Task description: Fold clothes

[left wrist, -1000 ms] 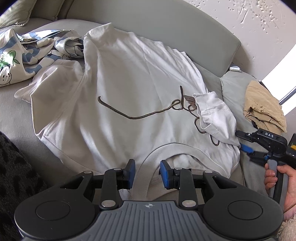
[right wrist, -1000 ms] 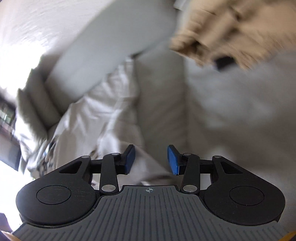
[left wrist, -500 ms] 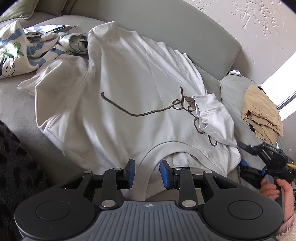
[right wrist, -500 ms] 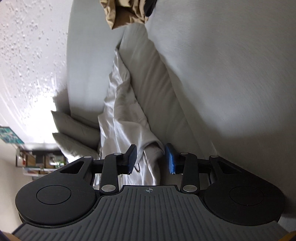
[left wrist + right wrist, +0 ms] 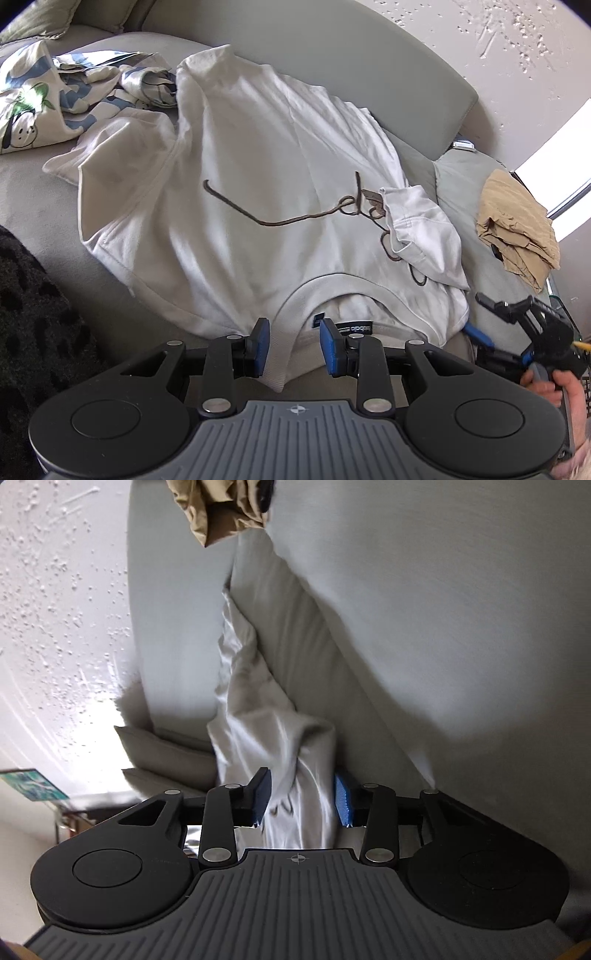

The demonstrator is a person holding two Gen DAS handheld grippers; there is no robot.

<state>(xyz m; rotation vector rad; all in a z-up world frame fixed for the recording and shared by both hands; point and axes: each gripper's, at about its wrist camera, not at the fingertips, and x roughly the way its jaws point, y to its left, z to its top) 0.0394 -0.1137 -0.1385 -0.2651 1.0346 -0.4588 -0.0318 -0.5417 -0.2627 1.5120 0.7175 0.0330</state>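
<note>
White T-shirt [image 5: 258, 206] spread front-up on the grey sofa [image 5: 332, 55], collar at the near edge, hem far against the backrest; long axis running near to far. Right sleeve flipped inward over the chest, left sleeve lying out flat. Patterned garment [image 5: 44, 92] bunched at far left, tan garment [image 5: 517, 225] crumpled at far right.

Left claw [image 5: 293, 345] spread, straddling the ribbed collar band at the near edge, pads not yet pressing the cloth. Right claw [image 5: 301, 797] spread too, with the shirt's right shoulder bunched between its pads, seemingly about to pinch; seen from the left camera at the shirt's near right corner.

Both claws at the near, collar end, one at each side. Probably calls for closing on collar and shoulder, then carrying that end along the long axis toward the far hem, or tidying first. Cannot tell which fold is meant.
</note>
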